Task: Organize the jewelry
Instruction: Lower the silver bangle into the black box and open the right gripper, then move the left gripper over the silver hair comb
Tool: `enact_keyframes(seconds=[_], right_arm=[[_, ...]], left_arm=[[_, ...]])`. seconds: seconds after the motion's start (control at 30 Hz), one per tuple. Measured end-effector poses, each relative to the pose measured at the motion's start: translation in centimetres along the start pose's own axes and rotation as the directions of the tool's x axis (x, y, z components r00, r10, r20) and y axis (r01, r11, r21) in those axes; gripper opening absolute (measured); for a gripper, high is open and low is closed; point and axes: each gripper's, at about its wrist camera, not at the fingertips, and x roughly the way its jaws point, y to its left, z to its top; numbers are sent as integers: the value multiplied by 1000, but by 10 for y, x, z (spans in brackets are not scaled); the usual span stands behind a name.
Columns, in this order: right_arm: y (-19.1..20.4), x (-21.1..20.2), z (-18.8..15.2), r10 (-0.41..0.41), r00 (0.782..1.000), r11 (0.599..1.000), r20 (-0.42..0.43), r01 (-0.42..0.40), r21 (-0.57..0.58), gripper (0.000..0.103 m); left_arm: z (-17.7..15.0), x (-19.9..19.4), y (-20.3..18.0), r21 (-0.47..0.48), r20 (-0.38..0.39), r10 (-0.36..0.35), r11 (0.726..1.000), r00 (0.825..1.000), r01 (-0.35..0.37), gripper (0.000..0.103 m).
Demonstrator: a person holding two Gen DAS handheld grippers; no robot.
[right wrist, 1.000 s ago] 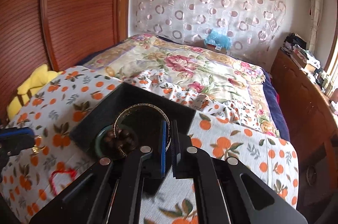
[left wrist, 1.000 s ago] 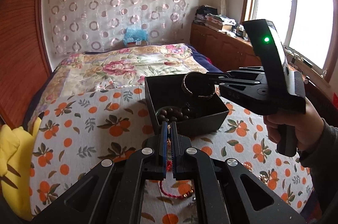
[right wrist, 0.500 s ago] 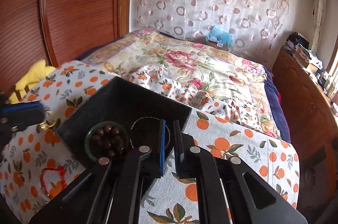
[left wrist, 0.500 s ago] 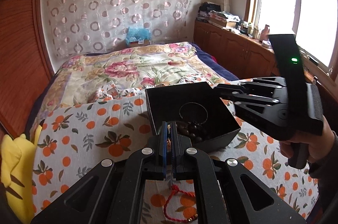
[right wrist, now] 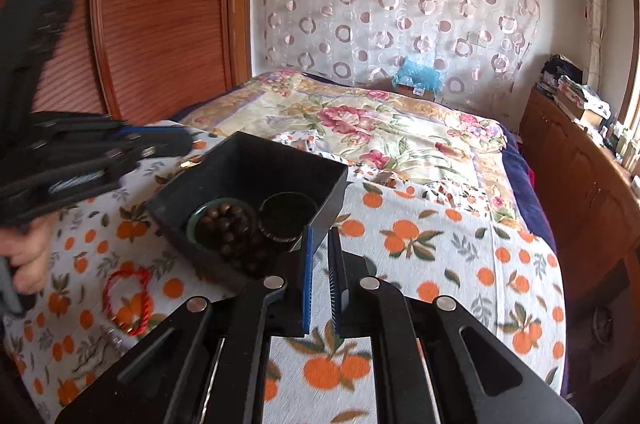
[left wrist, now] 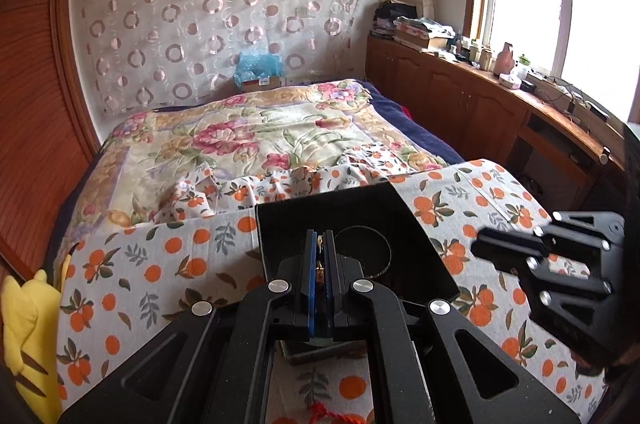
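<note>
A black box [right wrist: 256,164] stands on the orange-print cloth on the bed. Inside lie a green bangle with brown beads [right wrist: 226,224] and a thin metal bangle [right wrist: 286,216]. My left gripper [left wrist: 319,240] is shut on a small gold piece of jewelry [left wrist: 320,266] and holds it over the box [left wrist: 404,224]; in the right wrist view the gold piece [right wrist: 190,163] hangs at the box's left rim. My right gripper [right wrist: 319,236] is slightly open and empty, just right of the box's near corner. A red cord bracelet [right wrist: 128,298] lies on the cloth left of the box.
A yellow plush toy [left wrist: 24,336] lies at the bed's left edge. A floral quilt [left wrist: 248,136] covers the bed beyond the cloth. A wooden cabinet [left wrist: 480,104] with clutter runs along the right under the window. A wooden panel [right wrist: 160,24] stands on the left.
My right gripper let the metal bangle drop into the box and drew back to the right. My left gripper rose and moved forward over the box with the gold piece.
</note>
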Motion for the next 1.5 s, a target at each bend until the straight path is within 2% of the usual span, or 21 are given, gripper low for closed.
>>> enact_keyframes(seconds=[0.37,0.43,0.5,0.6,0.73,0.9,1.07,1.17,1.5], right_arm=[[12,-22,-33,35,999,999,7,-35,12,10],[14,-27,-39,39,999,999,6,-40,18,10],[15,-32,-45,48,999,998,7,-48,31,10],[16,-43,-53,67,998,996,14,-67,53,10],[22,-55,-64,70,997,996,19,-71,57,10],[33,-67,-80,76,997,995,13,-77,64,10],[41,-71,-92,87,996,995,0,-86,55,10],[42,-69,-98,88,996,995,-18,-87,57,18],[46,-61,-114,101,987,995,-125,-97,35,18]], left_arm=[[0,-1,-4,3,1,-1,1000,1000,1,5],[-6,-7,-4,1,3,2,1000,1000,-2,17],[-12,-13,-4,0,10,-3,1000,1000,3,25],[-25,-23,-5,9,4,1,1000,1000,-1,30],[-48,-41,-5,15,4,-10,1000,1000,10,54],[-74,-59,-6,14,-7,-22,1000,1000,22,69],[-103,-71,-6,6,-33,-32,999,999,32,73],[-116,-75,-3,-8,-49,-29,1000,998,29,77],[-144,-83,5,-45,-92,-44,998,995,40,82]])
